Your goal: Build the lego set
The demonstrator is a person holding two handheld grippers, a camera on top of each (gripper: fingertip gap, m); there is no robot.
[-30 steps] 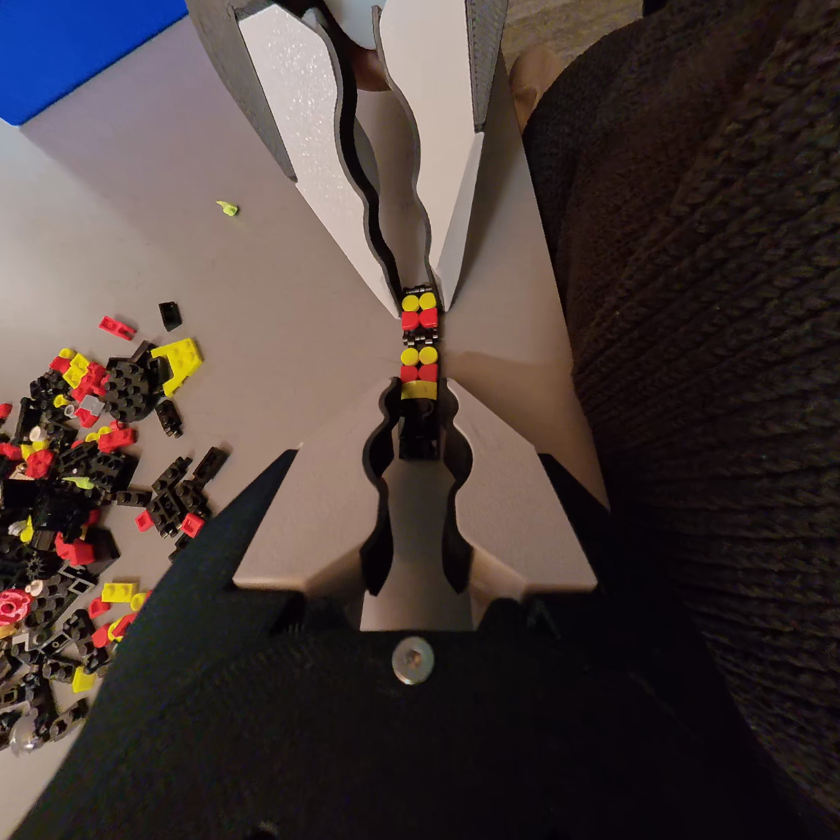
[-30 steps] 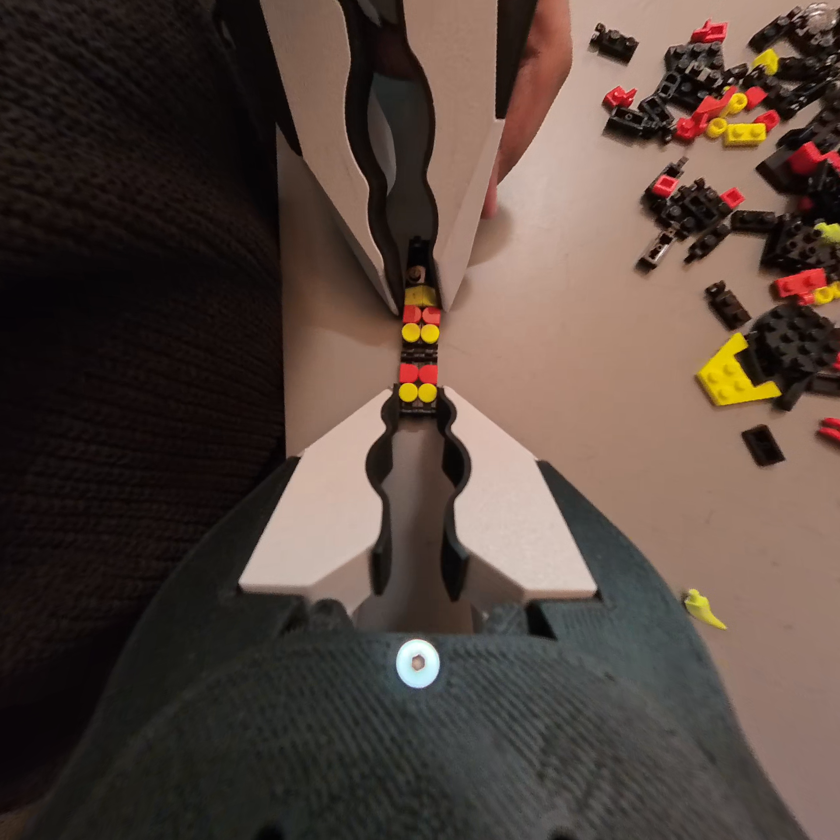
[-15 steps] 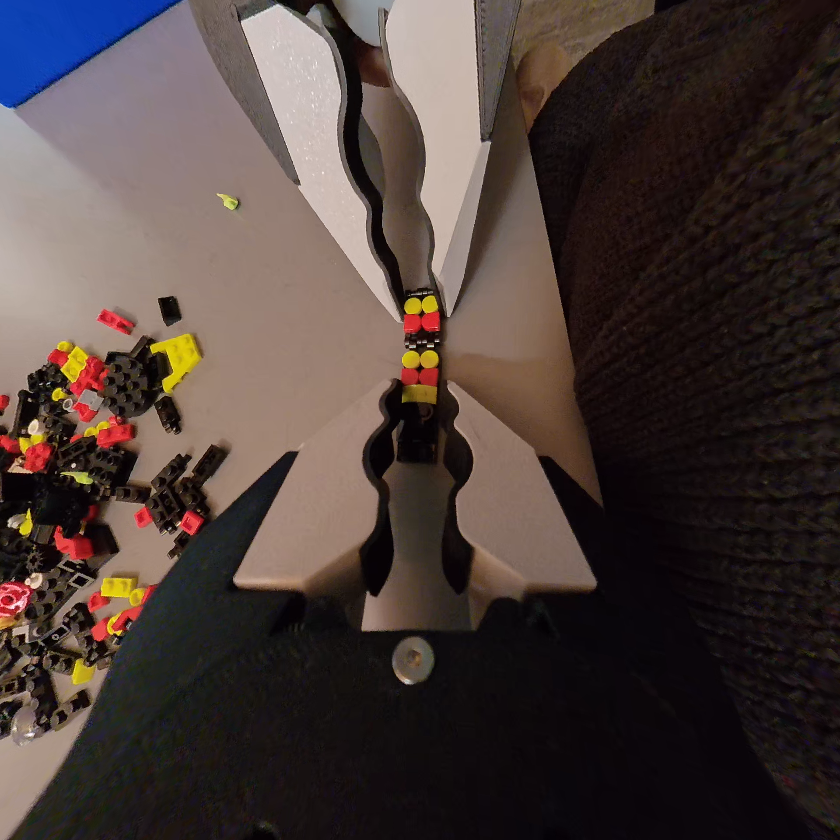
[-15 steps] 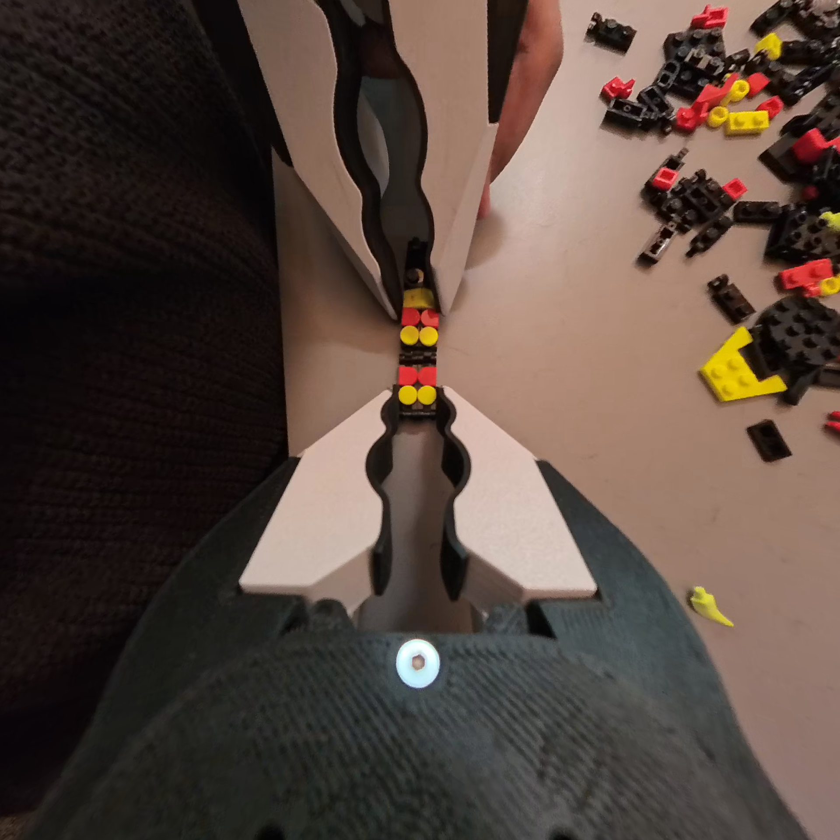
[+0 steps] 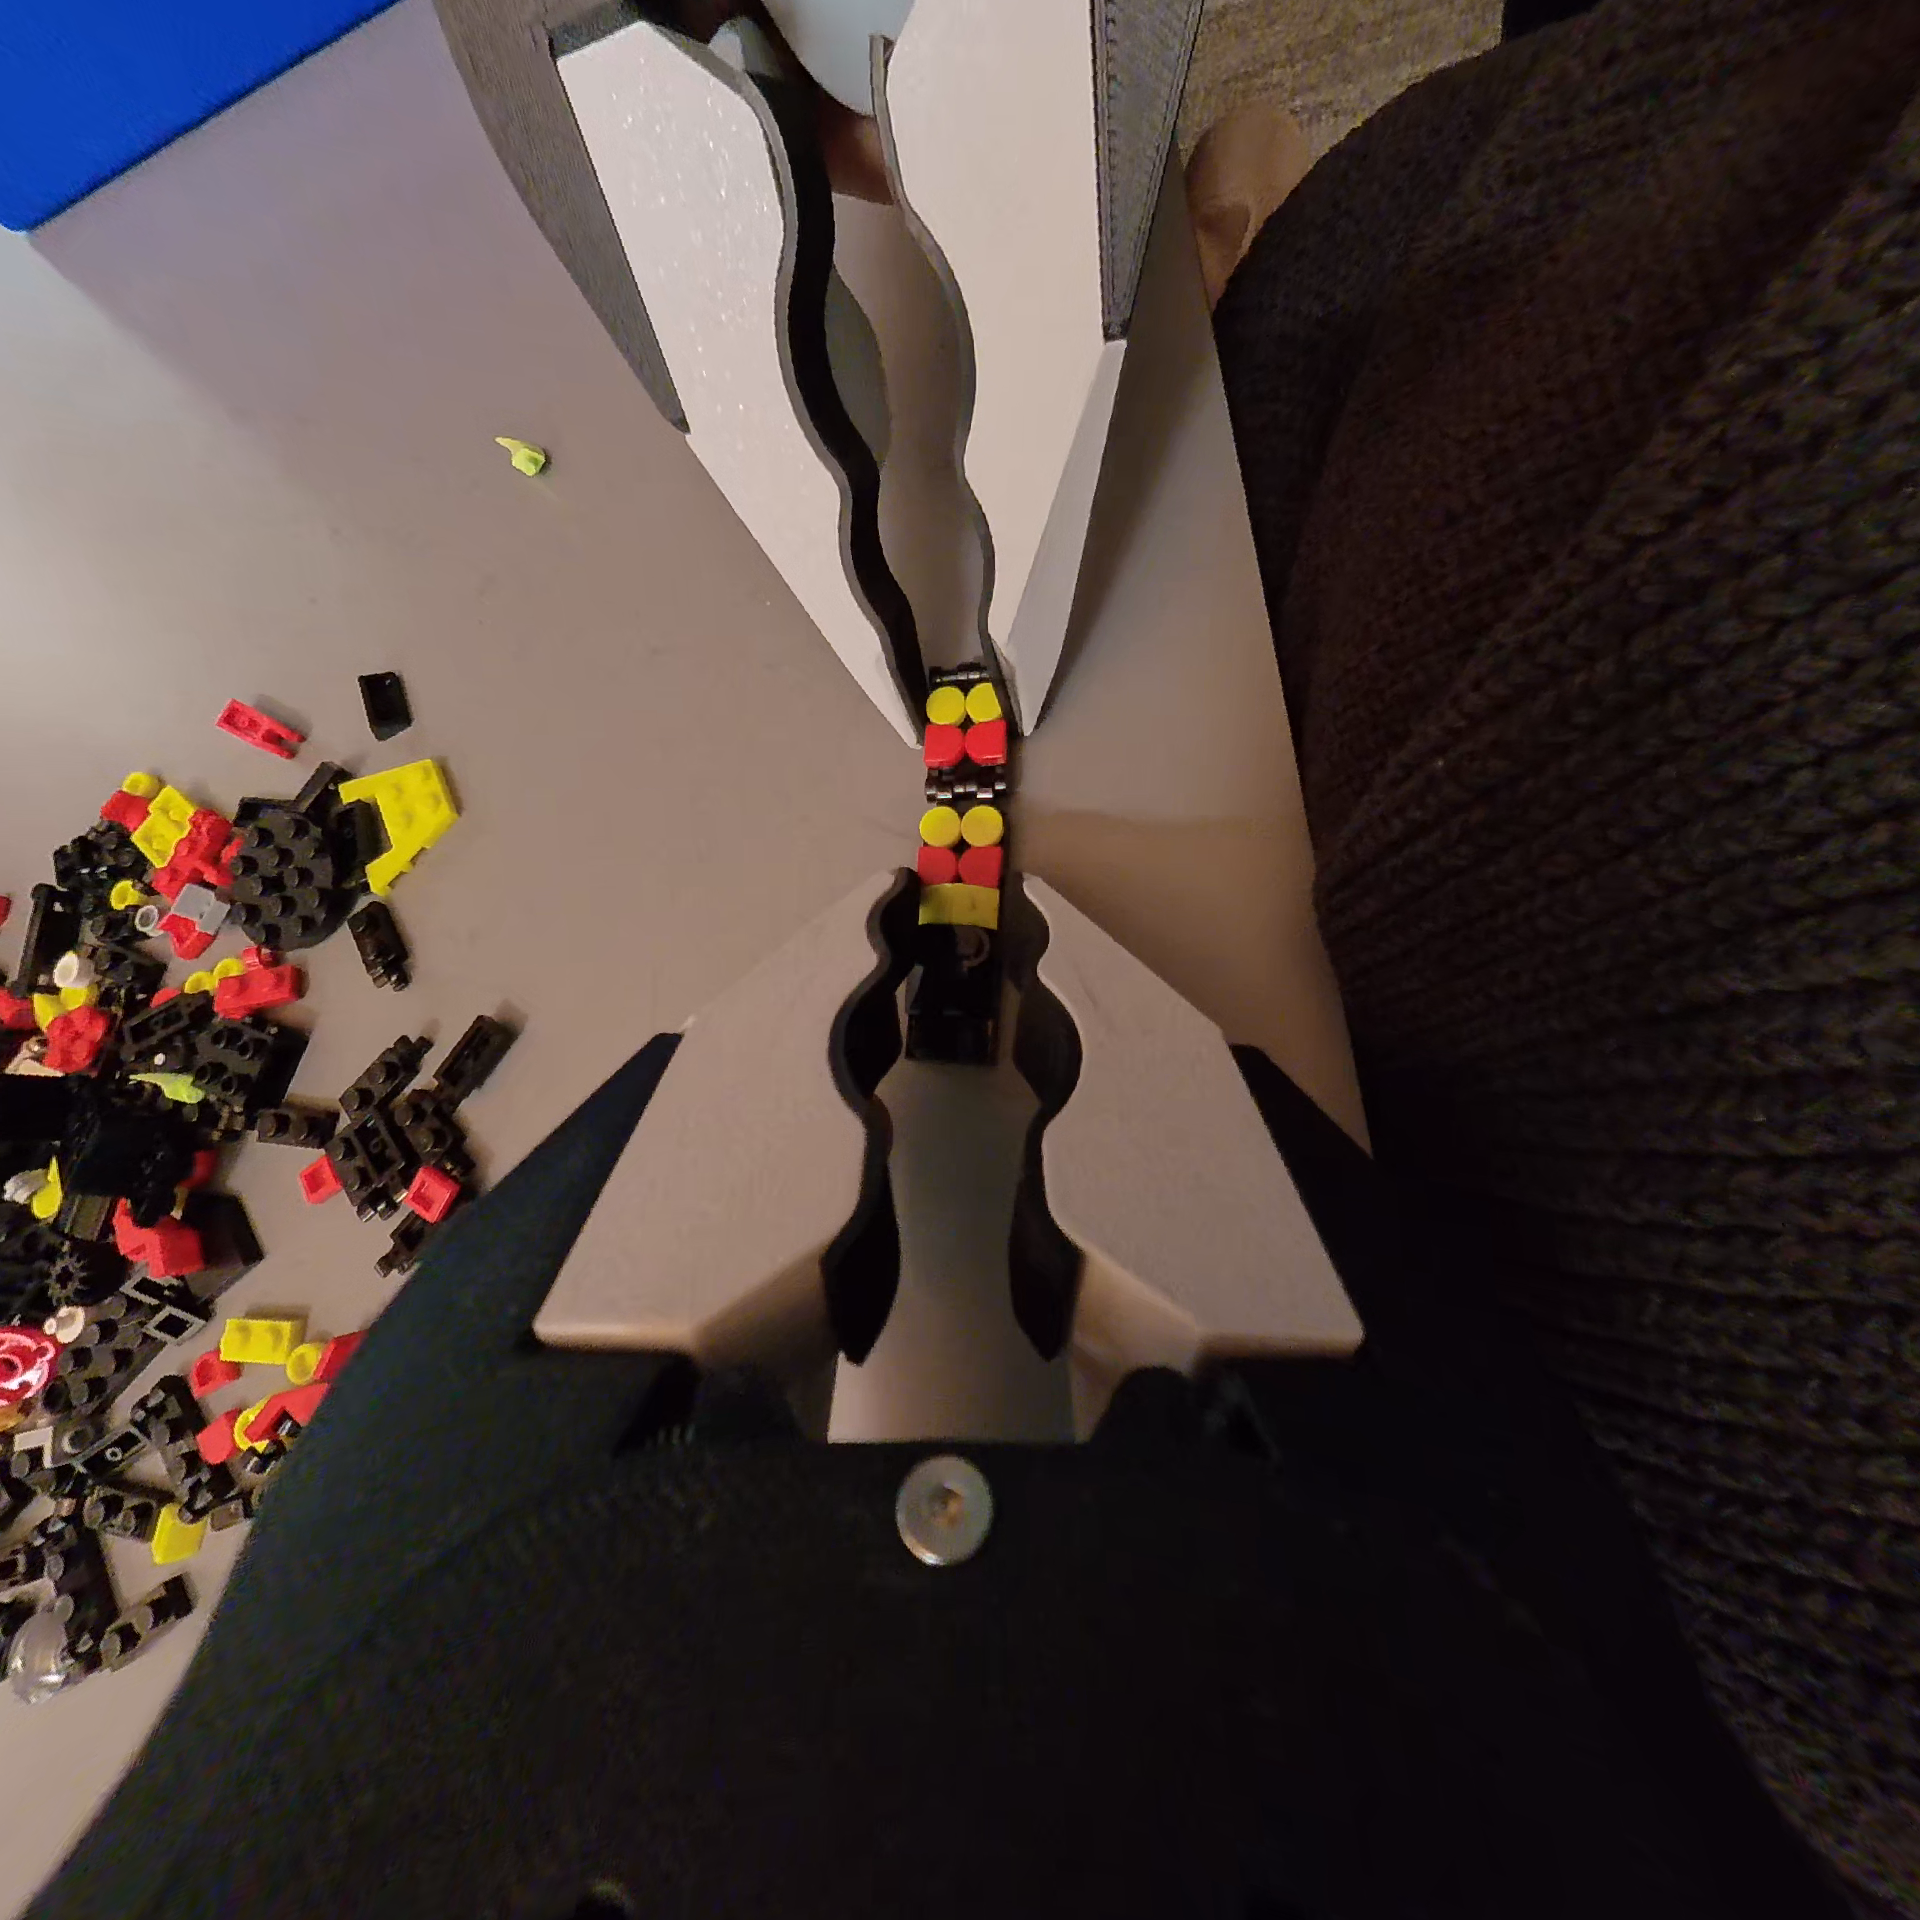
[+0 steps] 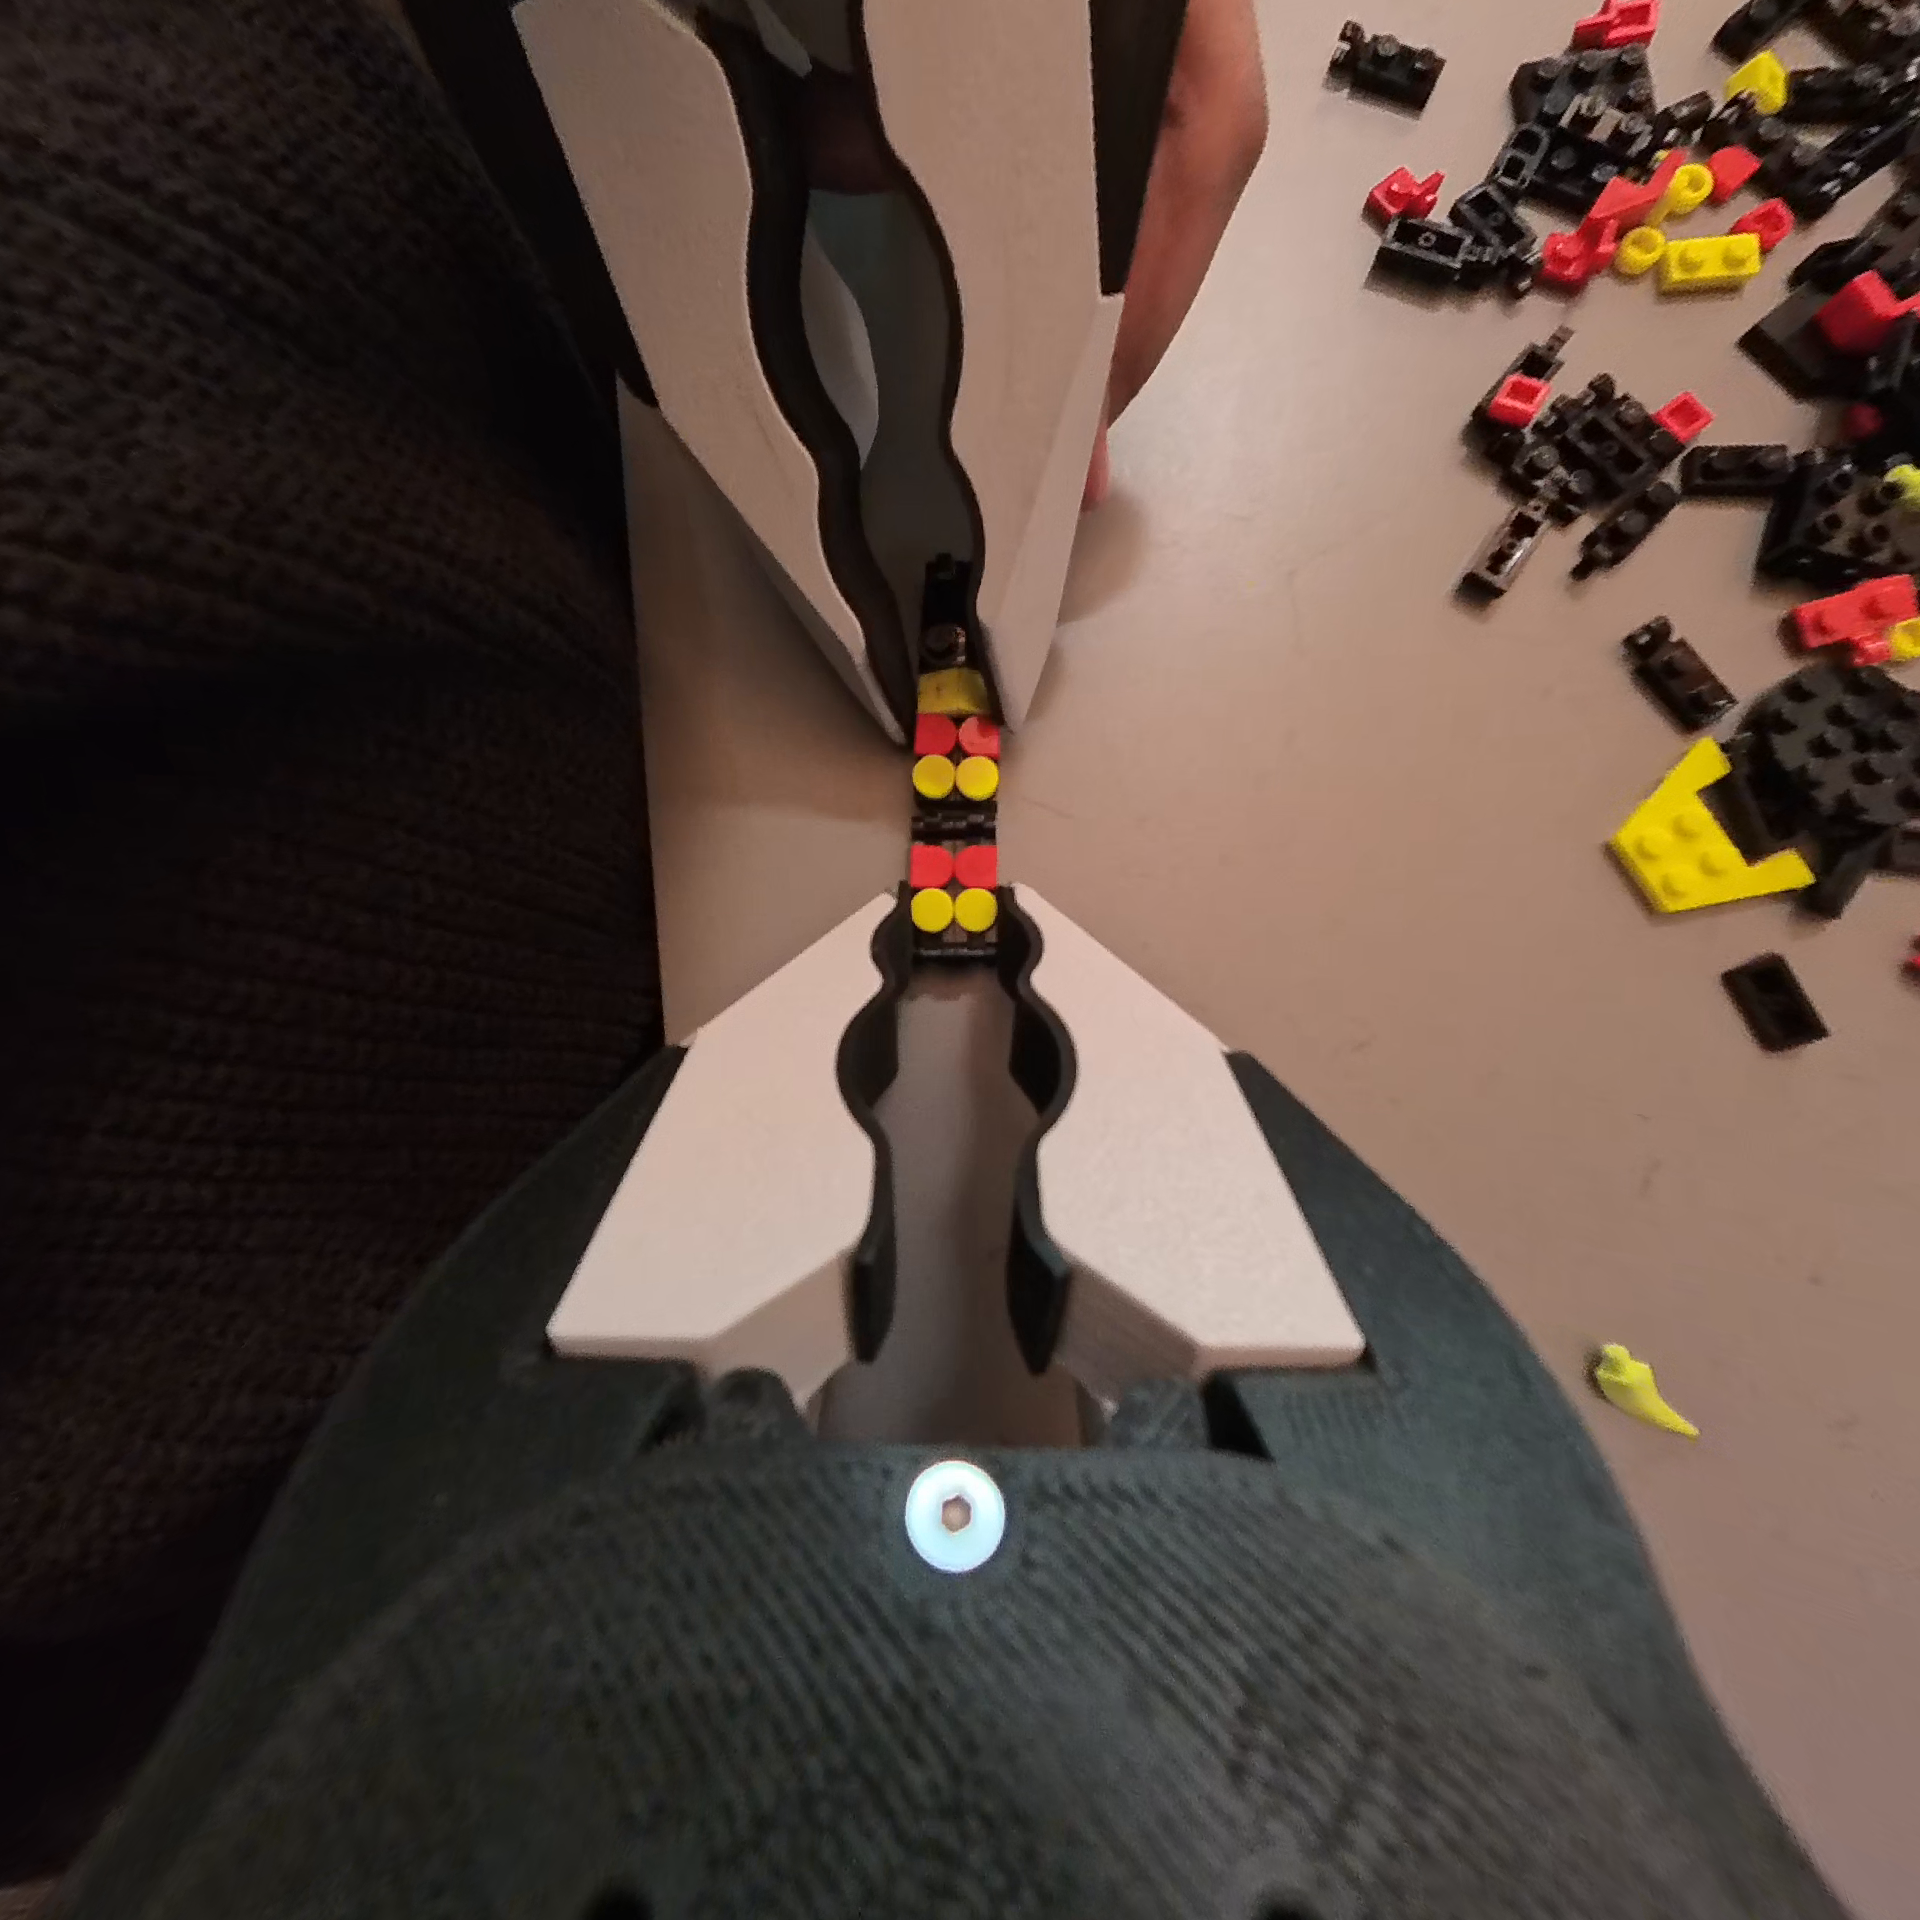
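Observation:
A narrow black lego strip [image 5: 962, 821] with red and yellow studs is held above the grey table between both grippers, tip to tip. My left gripper [image 5: 958, 906] is shut on the end with the yellow slope and black tail. My right gripper [image 6: 954, 914] is shut on the other end, at a yellow stud pair. The strip also shows in the right wrist view [image 6: 954, 800], where the left gripper [image 6: 951, 717] comes in from the top. In the left wrist view the right gripper [image 5: 971, 707] comes in from the top.
A pile of loose black, red and yellow lego pieces [image 5: 156, 1091] lies to the left, also in the right wrist view [image 6: 1766, 416]. A small lime claw piece [image 6: 1642, 1403] lies alone. A person's dark knit sleeve [image 5: 1610, 831] fills one side. A blue box [image 5: 125, 83] stands far left. Both grippers' tips are close together, under 4 cm apart.
Both grippers and the strip have drifted very slightly; the hold on the strip is the same.

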